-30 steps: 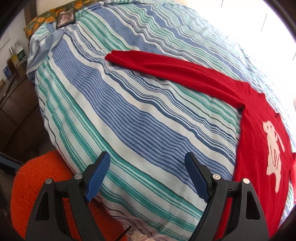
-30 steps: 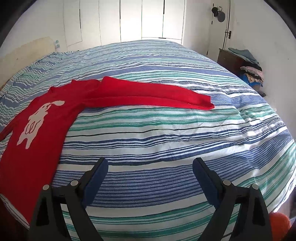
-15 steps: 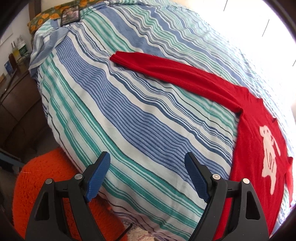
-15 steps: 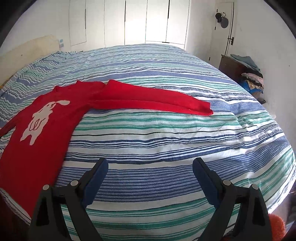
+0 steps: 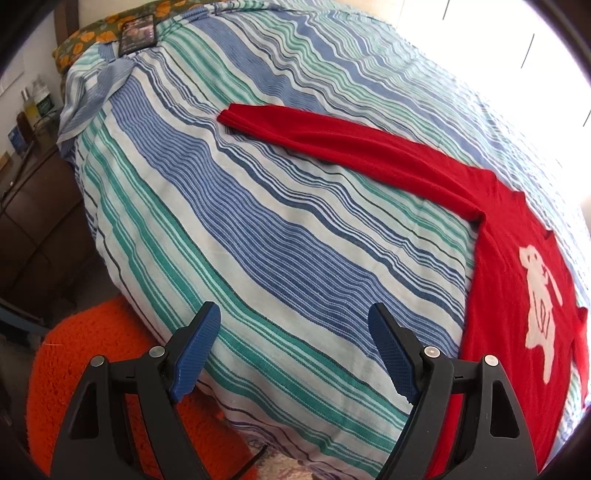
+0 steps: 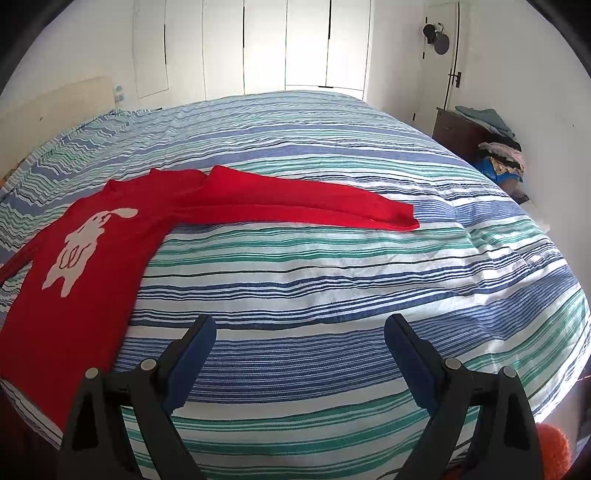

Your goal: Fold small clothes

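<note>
A red sweater (image 5: 498,280) with a white animal figure lies flat on the striped bedspread (image 5: 280,229). One sleeve (image 5: 332,140) stretches out to the left in the left wrist view. In the right wrist view the sweater (image 6: 85,258) lies at the left and its other sleeve (image 6: 303,199) stretches right. My left gripper (image 5: 295,339) is open and empty, above the bed's near edge, left of the sweater body. My right gripper (image 6: 299,347) is open and empty, above the bedspread, right of the sweater body.
An orange shaggy rug (image 5: 92,369) lies on the floor beside the bed. A dark dresser (image 5: 29,221) with bottles stands at the left. A floral pillow (image 5: 103,33) lies at the bed's head. A dark cabinet with piled clothes (image 6: 491,147) stands at the right wall.
Both grippers have pulled back and risen a little from the bed, so the sweater looks farther off. Both stay open. The sweater has not moved.
</note>
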{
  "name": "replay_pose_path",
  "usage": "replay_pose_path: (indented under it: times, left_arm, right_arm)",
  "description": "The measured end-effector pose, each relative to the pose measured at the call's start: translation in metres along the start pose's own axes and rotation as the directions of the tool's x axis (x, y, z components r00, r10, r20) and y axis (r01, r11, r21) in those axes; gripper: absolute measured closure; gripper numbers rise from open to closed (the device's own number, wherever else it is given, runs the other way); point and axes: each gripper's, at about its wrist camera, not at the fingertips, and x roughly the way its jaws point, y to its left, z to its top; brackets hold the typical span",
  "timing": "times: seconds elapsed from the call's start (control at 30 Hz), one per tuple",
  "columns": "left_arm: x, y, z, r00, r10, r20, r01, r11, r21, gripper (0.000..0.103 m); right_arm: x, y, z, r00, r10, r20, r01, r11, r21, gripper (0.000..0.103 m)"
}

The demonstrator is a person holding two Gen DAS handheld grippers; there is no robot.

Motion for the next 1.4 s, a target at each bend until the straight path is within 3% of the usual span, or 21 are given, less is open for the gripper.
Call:
replay_pose_path:
  times: [0.5,1.0,1.4]
  left_arm:
    - [0.002,-0.02,-0.006,1.0,0.006,0.023,-0.008,0.997,0.082,0.019]
    - [0.004,-0.013,-0.008,1.0,-0.001,0.014,0.0,0.998,0.057,0.019]
    - [0.004,-0.028,-0.01,1.0,-0.019,0.025,0.016,0.993,0.116,0.019]
  right_arm:
    - [0.009,0.024,-0.003,1.0,0.023,-0.015,-0.024,0.995,-0.097,0.011]
    - [0.021,0.02,-0.002,0.998,0.023,-0.052,-0.026,0.997,-0.066,0.011]
    - [0.02,0.022,-0.002,0.999,0.027,-0.035,-0.03,0.997,-0.071,0.011]
